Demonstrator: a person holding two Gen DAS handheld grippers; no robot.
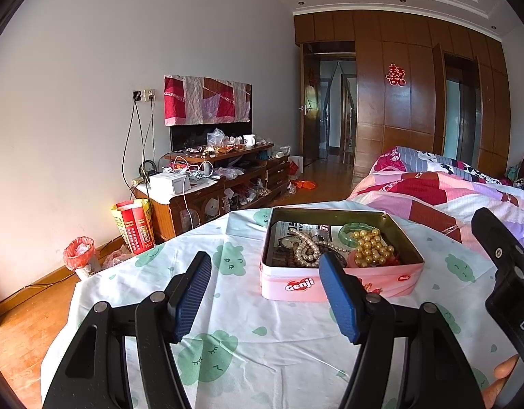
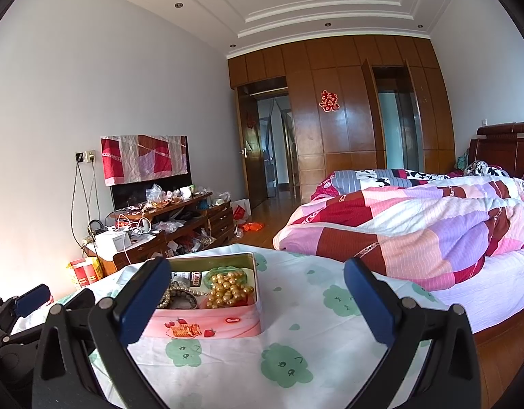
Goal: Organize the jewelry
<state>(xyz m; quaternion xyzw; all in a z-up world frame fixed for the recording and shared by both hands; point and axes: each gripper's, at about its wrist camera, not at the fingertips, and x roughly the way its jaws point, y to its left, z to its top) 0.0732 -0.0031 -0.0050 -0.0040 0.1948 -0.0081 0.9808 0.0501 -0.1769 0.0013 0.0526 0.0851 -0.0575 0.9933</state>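
Note:
A pink tin box (image 1: 391,281) (image 2: 228,320) stands open on the cloth-covered table. It holds a tangle of jewelry: a gold bead string (image 1: 372,248) (image 2: 228,289), a white pearl necklace (image 1: 308,248), a green bangle (image 1: 355,231) and dark beads. My left gripper (image 1: 265,269) hovers open just in front of the box, with nothing between its blue pads. My right gripper (image 2: 257,274) is open too, to the right of the box and close to its near right corner, empty. Its black body (image 1: 507,272) shows at the right edge of the left wrist view.
The table wears a white cloth with green cloud faces (image 1: 207,358) (image 2: 286,364). A bed with a patchwork quilt (image 2: 415,225) lies to the right. A cluttered wooden TV cabinet (image 1: 214,177), a red bag and a bin stand along the left wall.

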